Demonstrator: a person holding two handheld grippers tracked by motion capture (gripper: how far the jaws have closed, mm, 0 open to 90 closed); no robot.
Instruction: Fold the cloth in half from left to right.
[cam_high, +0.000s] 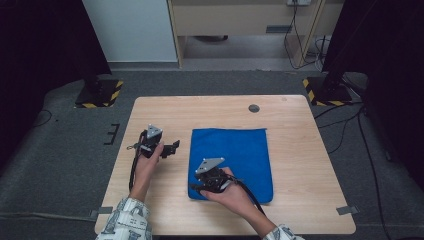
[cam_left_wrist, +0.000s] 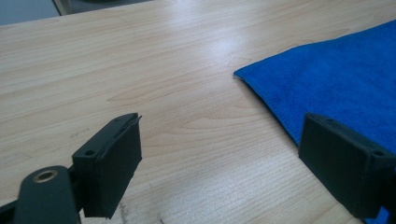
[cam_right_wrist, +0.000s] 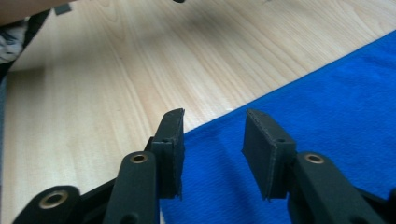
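Where table (cam_high: 300, 135) lies bare, blue cloth (cam_high: 235, 150) alongside

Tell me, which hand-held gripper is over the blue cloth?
The right hand-held gripper, at the blue cloth's near left corner. The left hand-held gripper hovers over bare table.

Lab: rig stands (cam_high: 327, 90) on hazard-taped bases flank table (cam_high: 300, 150).

Even overhead light brightens the worktop (cam_high: 295, 130); its surroundings fall dark. Soft glare streaks the wood in the left gripper view, where near jaws blur.
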